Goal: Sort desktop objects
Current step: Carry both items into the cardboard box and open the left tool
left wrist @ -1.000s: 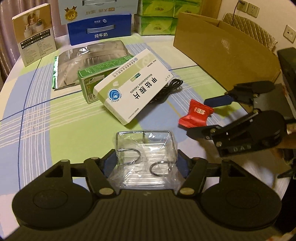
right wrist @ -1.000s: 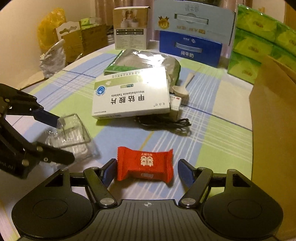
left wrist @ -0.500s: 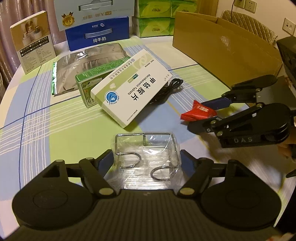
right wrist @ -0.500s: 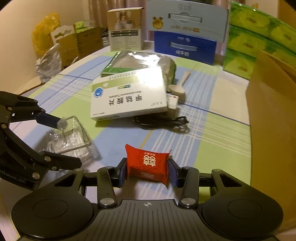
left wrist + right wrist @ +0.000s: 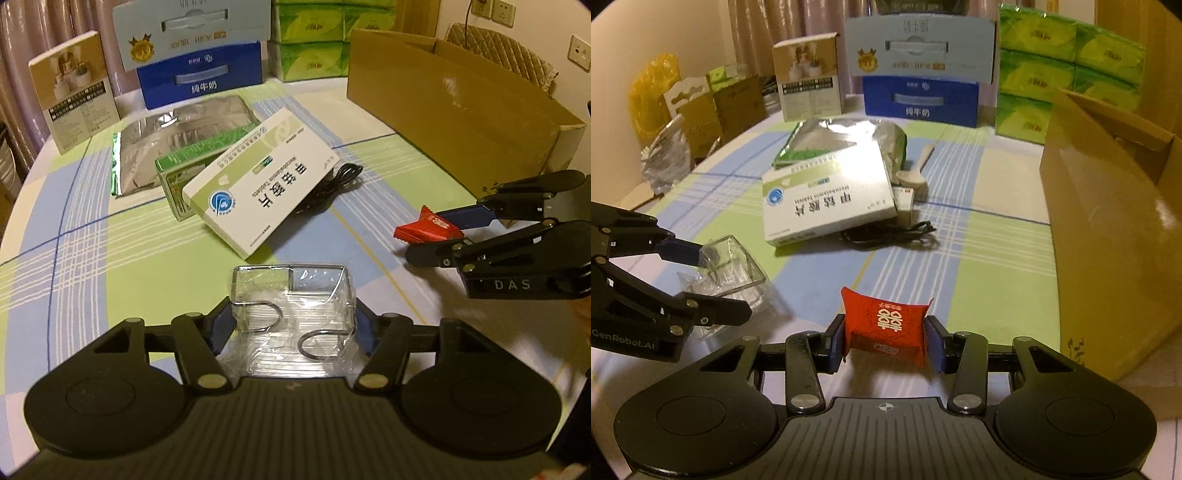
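My left gripper (image 5: 293, 325) is shut on a clear plastic packet of metal hooks (image 5: 291, 295) and holds it just above the table; it also shows in the right wrist view (image 5: 729, 267). My right gripper (image 5: 885, 341) is shut on a red candy packet (image 5: 886, 323) and holds it off the table; the packet also shows in the left wrist view (image 5: 426, 229), at the right. A white medicine box (image 5: 262, 181) lies on a green box (image 5: 177, 177), beside a black cable (image 5: 328, 188) and a silver foil bag (image 5: 177, 136).
A large open cardboard box (image 5: 454, 107) stands at the right, also in the right wrist view (image 5: 1108, 206). Blue milk cartons (image 5: 199, 74), green tissue packs (image 5: 310, 37) and a small beige box (image 5: 74, 92) line the back. A wooden spoon (image 5: 918, 168) lies by the medicine box.
My right gripper closed on the red candy packet and lifted it off the table. My left gripper stayed shut on the hook packet and rose slightly.
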Motion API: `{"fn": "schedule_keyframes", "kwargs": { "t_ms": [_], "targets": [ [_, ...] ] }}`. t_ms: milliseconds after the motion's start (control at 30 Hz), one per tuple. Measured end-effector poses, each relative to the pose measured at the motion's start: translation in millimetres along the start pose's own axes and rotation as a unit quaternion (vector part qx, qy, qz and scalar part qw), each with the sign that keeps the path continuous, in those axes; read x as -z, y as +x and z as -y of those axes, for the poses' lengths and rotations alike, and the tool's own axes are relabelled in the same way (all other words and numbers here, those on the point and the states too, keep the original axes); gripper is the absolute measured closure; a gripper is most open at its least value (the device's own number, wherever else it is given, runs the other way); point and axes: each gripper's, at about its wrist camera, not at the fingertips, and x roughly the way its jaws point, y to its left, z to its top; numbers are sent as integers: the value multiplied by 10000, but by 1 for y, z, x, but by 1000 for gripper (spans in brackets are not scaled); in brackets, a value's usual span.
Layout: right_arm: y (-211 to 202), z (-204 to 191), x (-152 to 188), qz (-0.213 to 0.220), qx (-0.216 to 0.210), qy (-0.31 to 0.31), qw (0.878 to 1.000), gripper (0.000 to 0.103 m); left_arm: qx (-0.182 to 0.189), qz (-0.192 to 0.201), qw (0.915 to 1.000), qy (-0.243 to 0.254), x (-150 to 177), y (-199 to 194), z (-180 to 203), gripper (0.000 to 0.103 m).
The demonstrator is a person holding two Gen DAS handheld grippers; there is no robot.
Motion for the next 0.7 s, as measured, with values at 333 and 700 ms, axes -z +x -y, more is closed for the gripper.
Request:
{"fn": "schedule_keyframes", "kwargs": {
  "t_ms": [333,700],
  "targets": [
    [-53,-2,0,269,165,239,9992,61,-165,162,9996,-148,-7,-46,16,43],
    [-121,4,-8,661,335,467,9962,61,-230,355,9959,-805,-12,-105,44,43]
  ]
}}
